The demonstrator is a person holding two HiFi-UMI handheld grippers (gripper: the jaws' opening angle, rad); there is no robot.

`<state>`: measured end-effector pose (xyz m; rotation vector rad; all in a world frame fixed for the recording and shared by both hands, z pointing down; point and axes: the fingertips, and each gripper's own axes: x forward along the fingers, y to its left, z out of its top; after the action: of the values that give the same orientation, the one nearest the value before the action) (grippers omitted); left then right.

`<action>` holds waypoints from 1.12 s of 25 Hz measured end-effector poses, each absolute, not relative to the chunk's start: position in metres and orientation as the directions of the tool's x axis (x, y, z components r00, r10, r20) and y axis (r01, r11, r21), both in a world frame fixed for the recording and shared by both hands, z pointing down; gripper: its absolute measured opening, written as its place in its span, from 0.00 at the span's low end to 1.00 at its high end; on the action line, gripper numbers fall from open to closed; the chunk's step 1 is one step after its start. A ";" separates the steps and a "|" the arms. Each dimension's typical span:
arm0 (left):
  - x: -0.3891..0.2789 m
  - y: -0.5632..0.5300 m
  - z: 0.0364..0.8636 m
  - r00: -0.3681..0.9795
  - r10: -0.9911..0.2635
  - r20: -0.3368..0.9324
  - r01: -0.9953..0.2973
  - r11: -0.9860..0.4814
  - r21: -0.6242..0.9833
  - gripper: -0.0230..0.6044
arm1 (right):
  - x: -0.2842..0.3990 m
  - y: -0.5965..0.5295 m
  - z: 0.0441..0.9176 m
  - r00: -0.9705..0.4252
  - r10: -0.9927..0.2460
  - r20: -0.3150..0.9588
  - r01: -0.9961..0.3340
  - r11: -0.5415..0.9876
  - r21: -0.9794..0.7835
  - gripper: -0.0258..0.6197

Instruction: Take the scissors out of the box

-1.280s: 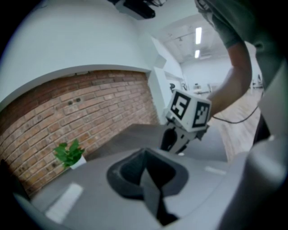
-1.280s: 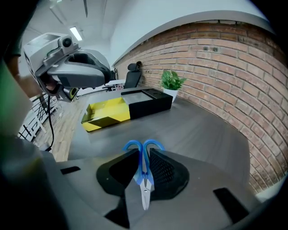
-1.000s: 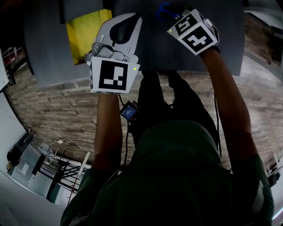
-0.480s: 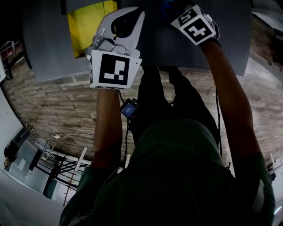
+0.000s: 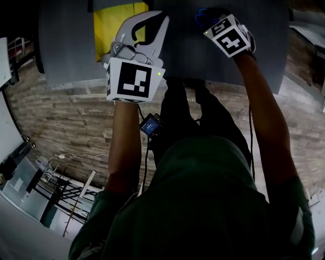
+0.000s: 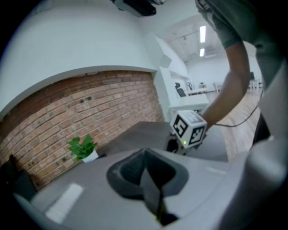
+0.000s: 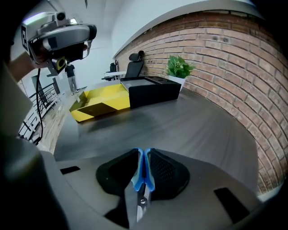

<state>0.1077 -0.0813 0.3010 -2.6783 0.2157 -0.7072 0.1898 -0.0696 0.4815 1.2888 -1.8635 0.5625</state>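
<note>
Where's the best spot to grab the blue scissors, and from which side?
Probably the blue handles of the scissors, pinched from their two outer sides, as the right gripper has them. Closed together, the handles make one thick block for the jaws; the thin metal blades look slippery.

I can read no word, brand or number anywhere. The cubes on my left gripper [image 5: 150, 20] and right gripper [image 5: 205, 15] carry only black-and-white square markers. The small blue screen [image 5: 150, 125] at the person's waist is too small to read.
</note>
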 end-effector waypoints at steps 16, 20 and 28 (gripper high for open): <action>0.039 -0.067 0.213 0.859 -0.372 0.353 -0.182 -0.865 -0.468 0.04 | 0.123 -0.090 0.247 -0.289 -0.857 0.426 -0.869 0.421 0.258 0.09; 0.014 -0.055 0.180 0.859 -0.413 0.303 -0.221 -0.832 -0.508 0.04 | 0.088 -0.070 0.172 -0.343 -0.888 0.306 -0.820 0.442 0.364 0.05; -0.024 -0.022 0.160 0.824 -0.504 0.260 -0.304 -0.779 -0.548 0.04 | 0.049 -0.018 0.119 -0.414 -0.880 0.235 -0.745 0.475 0.468 0.05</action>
<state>-0.0238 -0.0220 0.1603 -2.5095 0.5969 -0.5453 0.0490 -0.0179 0.1189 1.3509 -2.2790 -0.4040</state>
